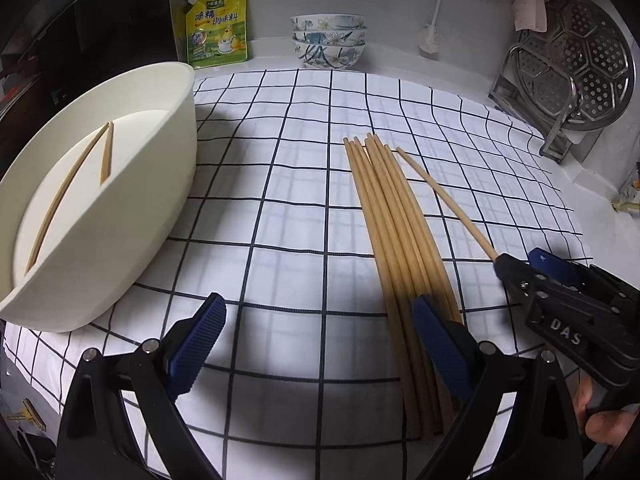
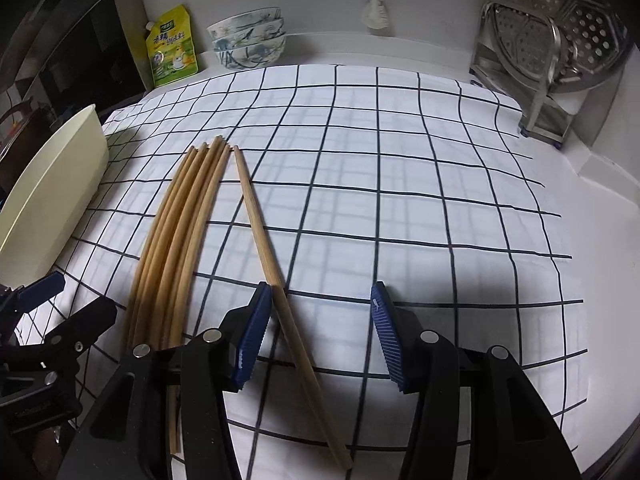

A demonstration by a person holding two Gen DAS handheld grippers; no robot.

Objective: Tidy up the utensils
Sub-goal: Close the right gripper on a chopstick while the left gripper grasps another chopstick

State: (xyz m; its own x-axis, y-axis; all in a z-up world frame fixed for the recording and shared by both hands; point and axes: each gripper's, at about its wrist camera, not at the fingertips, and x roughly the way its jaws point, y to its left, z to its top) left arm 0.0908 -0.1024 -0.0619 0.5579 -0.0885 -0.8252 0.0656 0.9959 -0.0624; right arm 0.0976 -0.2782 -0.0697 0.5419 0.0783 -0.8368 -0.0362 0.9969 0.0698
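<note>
A bundle of several wooden chopsticks (image 1: 394,224) lies on the checked cloth (image 1: 280,184); it also shows in the right wrist view (image 2: 180,232). One single chopstick (image 2: 272,264) lies apart to its right, also seen in the left wrist view (image 1: 444,200). A cream oval holder (image 1: 100,216) at the left holds two chopsticks (image 1: 76,176). My left gripper (image 1: 320,340) is open, its right finger over the bundle's near end. My right gripper (image 2: 320,336) is open around the single chopstick, which rests against its left pad (image 2: 254,332); the gripper also appears in the left wrist view (image 1: 520,268).
Stacked floral bowls (image 1: 328,40) and a yellow seasoning pouch (image 1: 216,28) stand at the back. A metal steamer rack (image 1: 576,64) stands at the back right. The holder's edge (image 2: 56,184) shows at left in the right wrist view.
</note>
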